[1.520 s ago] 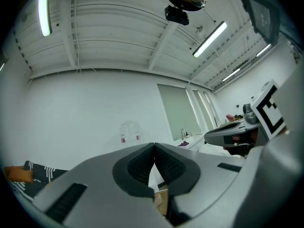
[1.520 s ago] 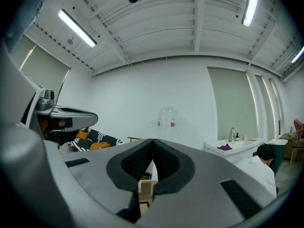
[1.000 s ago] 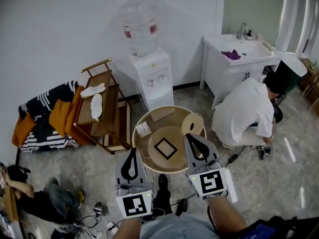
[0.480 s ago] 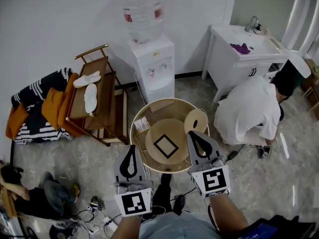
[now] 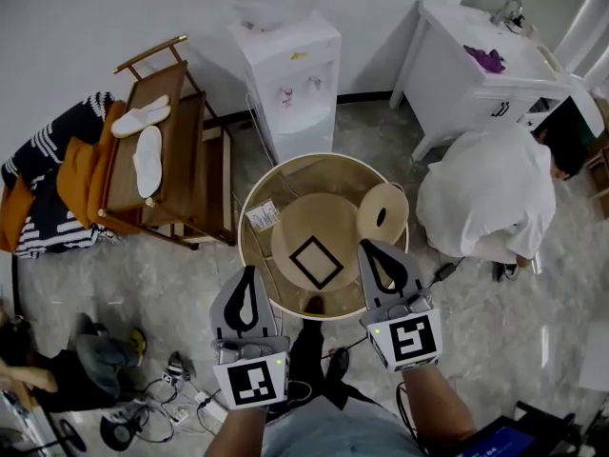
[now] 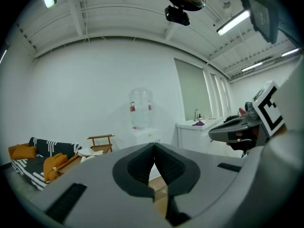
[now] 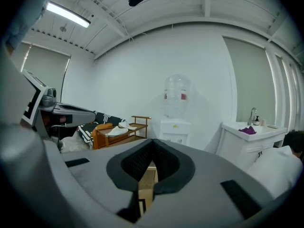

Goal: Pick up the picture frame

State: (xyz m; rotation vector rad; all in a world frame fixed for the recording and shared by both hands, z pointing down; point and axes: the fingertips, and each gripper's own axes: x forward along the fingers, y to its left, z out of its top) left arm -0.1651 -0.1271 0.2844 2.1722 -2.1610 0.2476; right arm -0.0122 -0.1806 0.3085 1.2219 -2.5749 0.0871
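Observation:
The picture frame (image 5: 315, 262), a small black square outline, lies flat on a raised round wooden disc in the middle of the round wooden table (image 5: 255, 187). My left gripper (image 5: 250, 274) hovers at the table's near left edge, shut with nothing in it. My right gripper (image 5: 369, 248) hangs over the table's near right edge, just right of the frame, also shut and empty. In the left gripper view the left gripper (image 6: 154, 145) has its jaws meeting at the tips. The right gripper (image 7: 153, 141) looks the same in its own view, with table wood showing below.
A water dispenser (image 5: 290, 74) stands behind the table. A wooden rack (image 5: 181, 150) with white slippers is at the left, a white sink cabinet (image 5: 466, 65) at the back right. A person in a white shirt (image 5: 485, 193) crouches right of the table. Cables (image 5: 181, 398) lie on the floor.
The head view has closed in on the table, which now looks larger and sits higher in the picture. Both grippers stay shut and reach the table's near edge.

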